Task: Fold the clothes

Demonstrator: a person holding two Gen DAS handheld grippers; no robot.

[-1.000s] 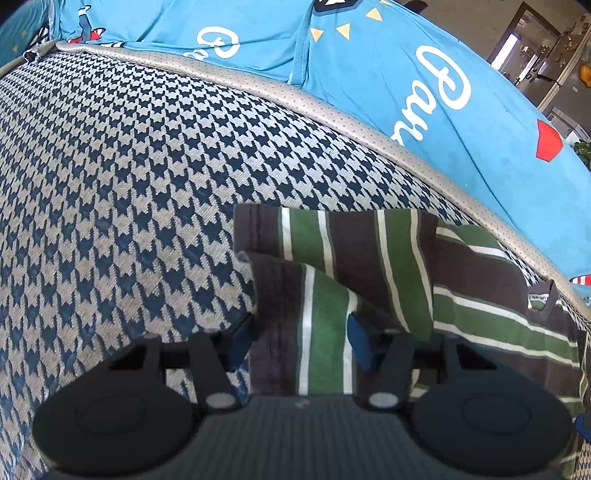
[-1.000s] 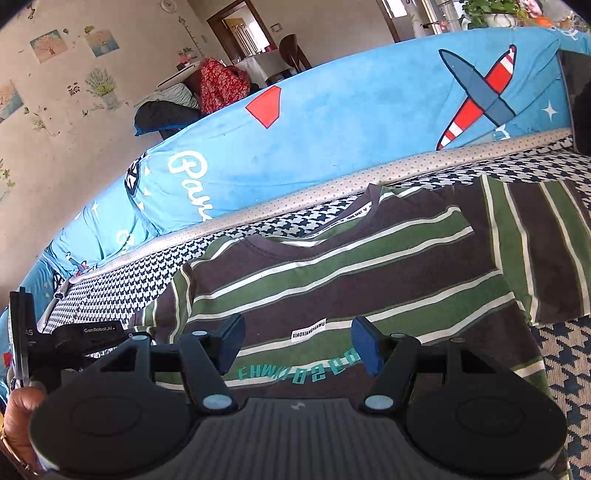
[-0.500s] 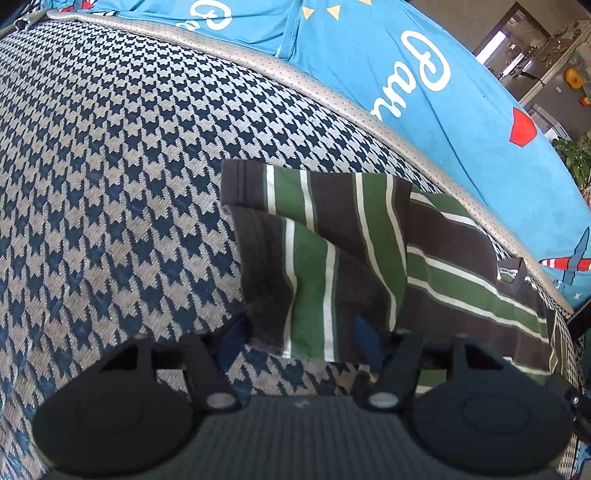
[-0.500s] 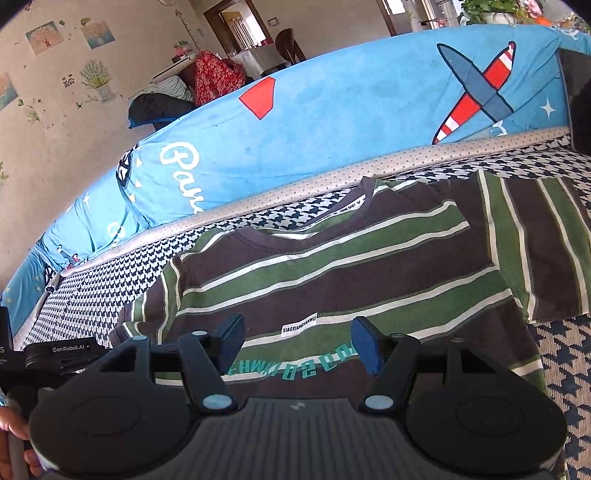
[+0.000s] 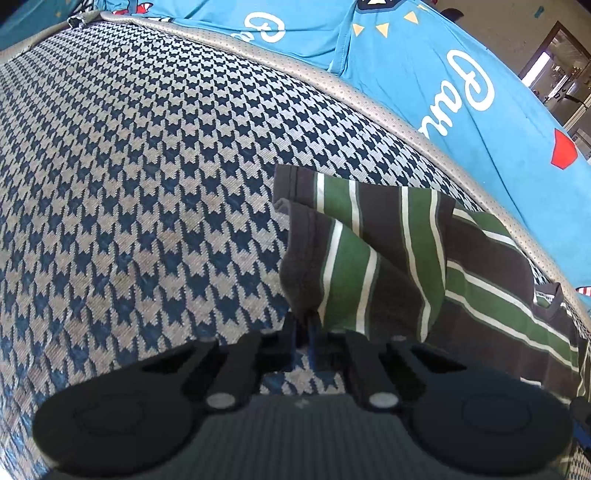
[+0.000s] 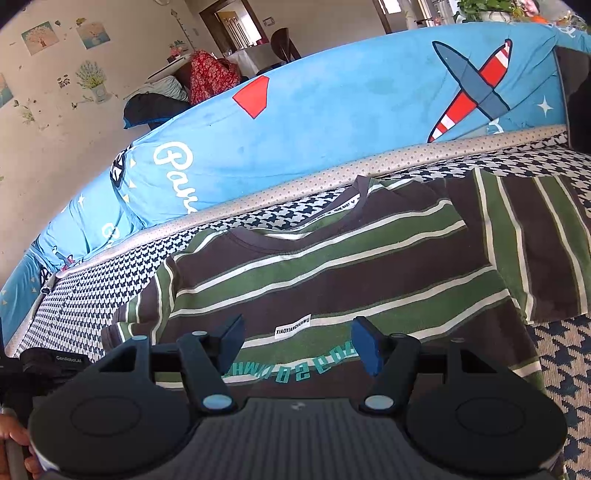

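Left tool (image 5: 303,334) closed since — pinching shirt (image 5: 373,258) sleeve corner | right tool (image 6: 297,341) above shirt

houndstooth cushion (image 5: 147,192) under and ahead of the tool | blue printed cover (image 6: 332,122) behind it, with a red-striped plane (image 6: 472,88) | wall stickers (image 6: 66,37) far left | doorway (image 6: 236,26) beyond

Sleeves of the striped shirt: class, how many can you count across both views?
2. One sleeve is pinched by the left gripper at the shirt's left end. The other sleeve lies flat at its right end, beyond the open right gripper.
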